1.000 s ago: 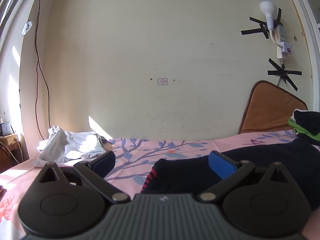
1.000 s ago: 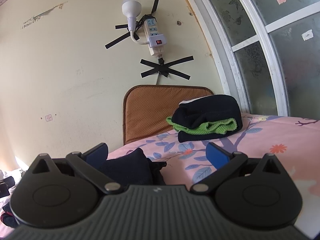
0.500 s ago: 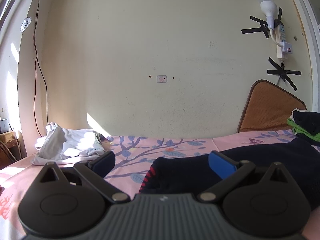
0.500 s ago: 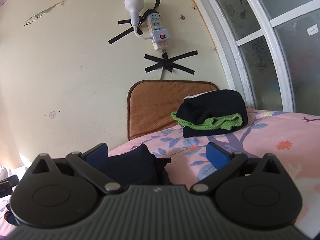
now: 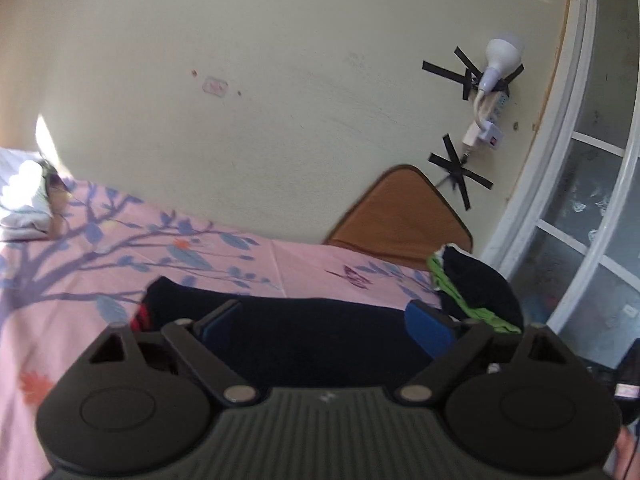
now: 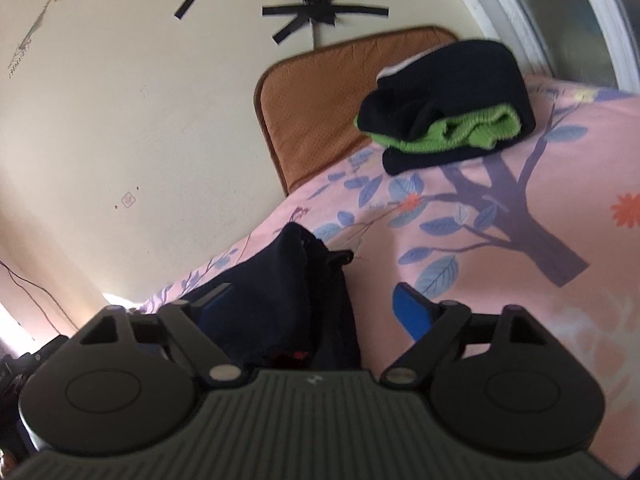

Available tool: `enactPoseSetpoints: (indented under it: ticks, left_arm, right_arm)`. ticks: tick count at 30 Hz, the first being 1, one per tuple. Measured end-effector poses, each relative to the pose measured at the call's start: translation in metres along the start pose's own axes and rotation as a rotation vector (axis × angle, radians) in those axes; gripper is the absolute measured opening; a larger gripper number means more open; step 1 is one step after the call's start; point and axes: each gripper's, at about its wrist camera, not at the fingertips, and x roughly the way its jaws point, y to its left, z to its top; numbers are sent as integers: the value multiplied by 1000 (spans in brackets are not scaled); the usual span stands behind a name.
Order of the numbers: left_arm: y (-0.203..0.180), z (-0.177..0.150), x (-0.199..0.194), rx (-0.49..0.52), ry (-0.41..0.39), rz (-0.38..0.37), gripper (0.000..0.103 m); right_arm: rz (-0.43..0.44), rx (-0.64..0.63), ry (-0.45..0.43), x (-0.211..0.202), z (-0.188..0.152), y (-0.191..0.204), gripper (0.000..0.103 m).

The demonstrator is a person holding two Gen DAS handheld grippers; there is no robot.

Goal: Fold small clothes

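From the left wrist, the left gripper [image 5: 326, 326] has its blue pads spread wide apart, holding nothing. The dark garment [image 5: 320, 332] lies flat on the pink bedsheet [image 5: 80, 264] directly ahead, running from about 9 o'clock to 3 o'clock across the fingers' reach. It looks soft, light and limp (so it should sag and drag rather than keep a shape), and an edge or corner seems the best place to pinch; a red-striped trim shows at its 9 o'clock end. A folded pile [image 5: 476, 288] of black and green cloth sits at 2 o'clock, near the brown cushion [image 5: 400, 220].

From the right wrist, the right gripper [image 6: 314, 306] is likewise spread and empty. The dark garment [image 6: 280, 292] bunches up between its fingers towards 11 o'clock, its near hem showing a little red. That raised, wrinkled edge offers an easy hold. The folded pile [image 6: 448, 100] rests at 1 o'clock, well apart.
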Motion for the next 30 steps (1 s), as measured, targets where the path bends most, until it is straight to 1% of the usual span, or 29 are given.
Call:
enactPoseSetpoints:
  ticks: [1, 2, 3, 4, 5, 6, 7, 8, 9, 11, 13, 15, 16, 17, 18, 19, 20, 21, 22, 24, 27, 29, 30]
  left_arm:
    - [0, 0, 7, -14, 25, -18, 64]
    - [0, -1, 17, -28, 57, -40, 57]
    - [1, -3, 26, -35, 86, -54, 49]
    - [1, -6, 34, -40, 115, -62, 45]
    - [2, -11, 43, -48, 149, -66, 43]
    - [4, -15, 52, -57, 188, -64, 39]
    - [4, -21, 63, -64, 242, -49, 37]
    - [6, -27, 70, -63, 263, -35, 34]
    - [8, -31, 69, -54, 232, -35, 33]
    - [9, -30, 68, -61, 242, -36, 32]
    - [11, -28, 68, -74, 253, -40, 32]
    - [14, -24, 64, -108, 260, -55, 32]
    - [17, -21, 60, -134, 261, -75, 33]
    - [23, -18, 53, -168, 256, -104, 34]
    - [32, -16, 44, -206, 234, -132, 37]
    - [42, -12, 31, -241, 196, -147, 38]
    - [53, -8, 18, -263, 161, -141, 38]
    - [65, -4, 3, -283, 122, -125, 40]
    - [78, 1, -11, -301, 87, -102, 42]
    - [104, 10, -38, -338, 18, -48, 44]
    - [132, 18, -74, -363, -75, 5, 46]
    - [140, 21, -89, -361, -119, 30, 49]
    - [142, 23, -92, -361, -133, 35, 50]
  right_arm:
    - [5, 10, 43, 7, 1, -1, 74]
    - [3, 12, 74, 13, 1, -1, 70]
    - [-6, 13, 105, 21, 1, -1, 69]
    - [-4, 13, 122, 27, 0, -3, 67]
    - [-2, 5, 114, 29, -2, -1, 63]
    - [1, 4, 124, 33, -1, -1, 57]
    - [16, 31, 156, 39, -1, -2, 32]
    - [39, 73, 187, 45, -2, -3, 29]
    - [52, 110, 194, 47, -2, -3, 28]
    - [119, 124, 195, 45, 4, 8, 27]
    - [201, 82, 174, 35, 14, 35, 26]
    - [249, -9, 158, 29, 19, 71, 26]
    - [271, -53, 156, 27, 20, 88, 26]
    - [295, -94, 161, 27, 19, 106, 26]
    - [317, -135, 170, 29, 17, 124, 26]
    - [332, -169, 181, 31, 14, 139, 26]
    - [348, -203, 194, 35, 11, 154, 25]
    - [363, -231, 211, 40, 6, 168, 25]
    - [380, -259, 235, 50, 1, 182, 22]
    - [410, -296, 293, 67, -12, 204, 11]
    - [429, -352, 386, 98, -40, 233, 10]
    - [418, -388, 435, 121, -61, 246, 10]
    - [426, -398, 471, 134, -72, 251, 10]
